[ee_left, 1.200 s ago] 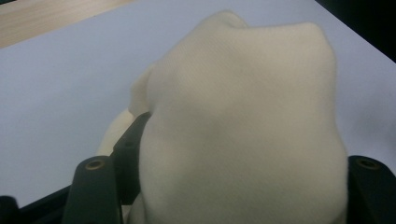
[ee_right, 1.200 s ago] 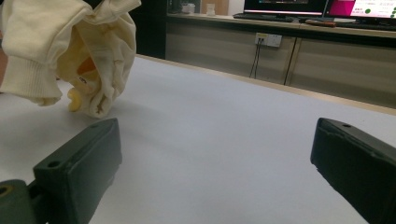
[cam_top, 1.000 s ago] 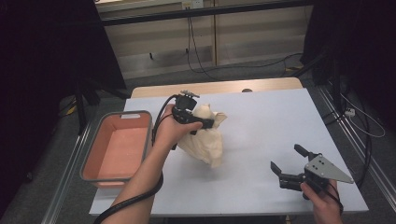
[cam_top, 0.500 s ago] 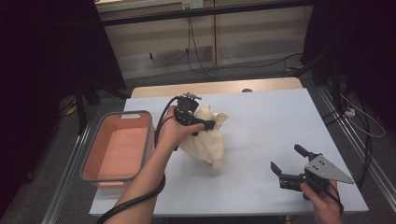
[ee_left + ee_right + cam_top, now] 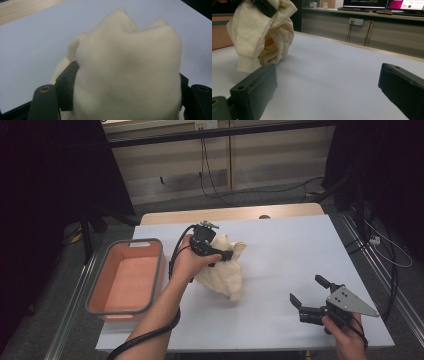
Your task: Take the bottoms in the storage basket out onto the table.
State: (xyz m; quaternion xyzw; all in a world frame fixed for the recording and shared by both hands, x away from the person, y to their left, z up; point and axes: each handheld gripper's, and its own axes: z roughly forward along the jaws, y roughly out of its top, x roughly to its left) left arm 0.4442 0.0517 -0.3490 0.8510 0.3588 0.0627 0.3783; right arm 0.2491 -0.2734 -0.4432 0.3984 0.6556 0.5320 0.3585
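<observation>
The left tongs (image 5: 225, 254) are clenched on a bunched fold of the cream-coloured knitted garment (image 5: 222, 272), which hangs from them in a loose heap near the middle of the pale grey desk (image 5: 290, 250), its lower folds resting on the surface. In the left gripper view the soft fabric (image 5: 130, 72) bulges up between the two black jaws, so the grip looks deep rather than a pinch at the edge. The right tongs (image 5: 309, 296) hover released at the near right of the desk, well apart from the garment, jaws spread wide. In the right gripper view the garment (image 5: 262, 32) hangs off to the far left, a ribbed cuff drooping at its lower edge.

The step in hand appears to be carrying the garment away from the desk, probably toward the salmon-pink rectangular plastic tub (image 5: 127, 306) that stands at the left edge, just beside the left forearm. To do it well, the left tongs should stay firmly clamped and rise enough that the trailing folds clear the tub's grey rim before swinging left. A slow, level sweep would keep the heavy lower part from swinging or slipping out. If the drooping cuff drags, the right tongs could come in and gather it, taking hold low on the cloth.
</observation>
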